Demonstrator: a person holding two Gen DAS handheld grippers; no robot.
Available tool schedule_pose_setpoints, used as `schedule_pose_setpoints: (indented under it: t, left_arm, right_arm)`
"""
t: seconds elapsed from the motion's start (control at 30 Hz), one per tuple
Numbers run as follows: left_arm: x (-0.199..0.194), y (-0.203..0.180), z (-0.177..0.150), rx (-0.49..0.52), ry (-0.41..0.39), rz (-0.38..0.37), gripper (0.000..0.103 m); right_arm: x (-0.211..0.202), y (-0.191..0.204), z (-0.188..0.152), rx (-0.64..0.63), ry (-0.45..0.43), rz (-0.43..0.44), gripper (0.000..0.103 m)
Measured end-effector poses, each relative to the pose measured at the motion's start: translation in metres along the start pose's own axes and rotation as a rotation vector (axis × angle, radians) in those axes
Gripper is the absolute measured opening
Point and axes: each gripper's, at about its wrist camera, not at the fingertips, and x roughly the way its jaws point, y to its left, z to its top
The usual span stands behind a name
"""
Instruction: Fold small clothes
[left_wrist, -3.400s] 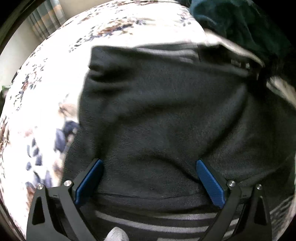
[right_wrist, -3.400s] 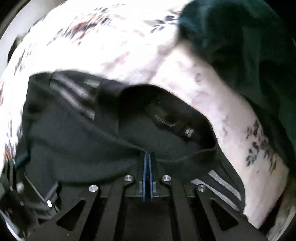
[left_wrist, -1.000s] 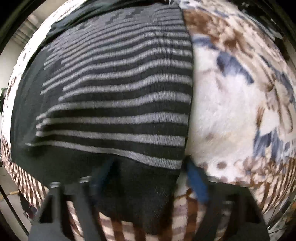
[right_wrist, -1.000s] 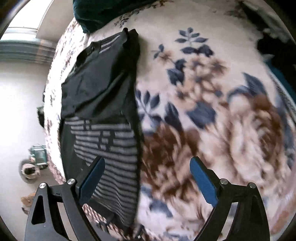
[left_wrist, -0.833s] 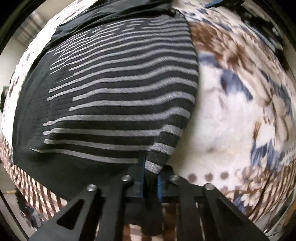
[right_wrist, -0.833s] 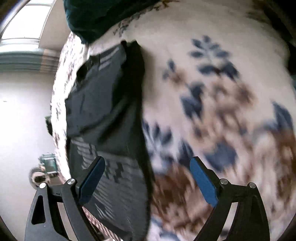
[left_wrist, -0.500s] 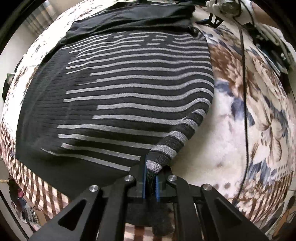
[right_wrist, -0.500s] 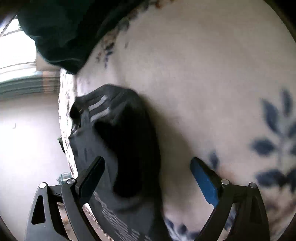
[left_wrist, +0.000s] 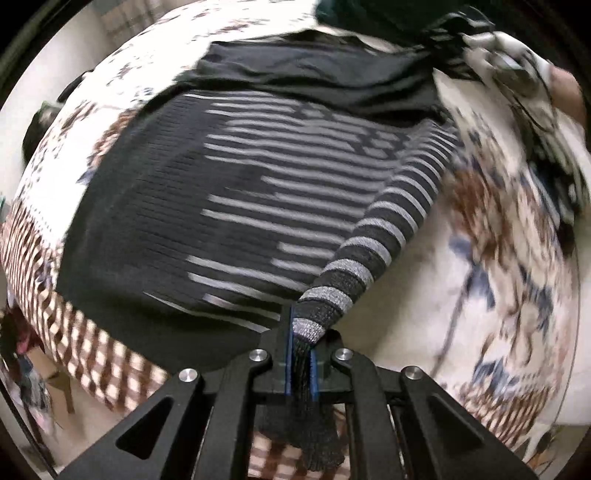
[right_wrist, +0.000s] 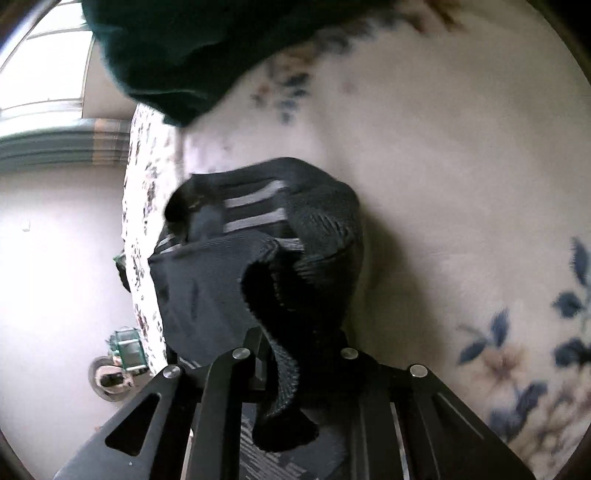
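Note:
A black sweater with grey stripes (left_wrist: 236, 199) lies spread on a floral blanket (left_wrist: 480, 266). My left gripper (left_wrist: 300, 365) is shut on the striped hem corner (left_wrist: 332, 291) and lifts it, so the right edge rises as a fold. My right gripper (right_wrist: 295, 354) is shut on the sweater's black top edge (right_wrist: 295, 288), which bunches over its jaws; the fingertips are hidden by cloth. The right hand and gripper show blurred at the top right of the left wrist view (left_wrist: 517, 74).
A dark green garment (right_wrist: 192, 48) lies on the blanket beyond the sweater, also in the left wrist view (left_wrist: 369, 14). The bed's edge runs along the left, with floor and a small wheeled object (right_wrist: 122, 354) below. A cable (left_wrist: 458, 314) crosses the blanket.
My left gripper shut on the striped hem corner and lifted it. My right gripper moved in to the sweater's top edge and closed on it.

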Motion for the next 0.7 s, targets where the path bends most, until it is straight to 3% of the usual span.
schedule_pose_setpoints:
  t: [0.17,0.37,0.53,0.7]
  left_arm:
    - [-0.024,0.069,0.027,-0.118,-0.060,0.019,0.004]
    - [-0.023,0.159,0.042,-0.246,-0.084,0.046,0.004]
    - [0.003,0.221,0.045,-0.309,-0.055,0.040,0.004]
    - [0.044,0.278,0.038,-0.388,0.011,0.030,0.004]
  right_arm:
    - [0.002,0.087,0.000,0.016,0.030,-0.124,0.016]
    - [0.039,0.197,0.006,-0.005,0.028,-0.177,0.016]
    - [0.133,0.297,0.004,-0.056,0.072,-0.242,0.015]
    - [0.241,0.357,-0.006,-0.114,0.105,-0.393,0.015]
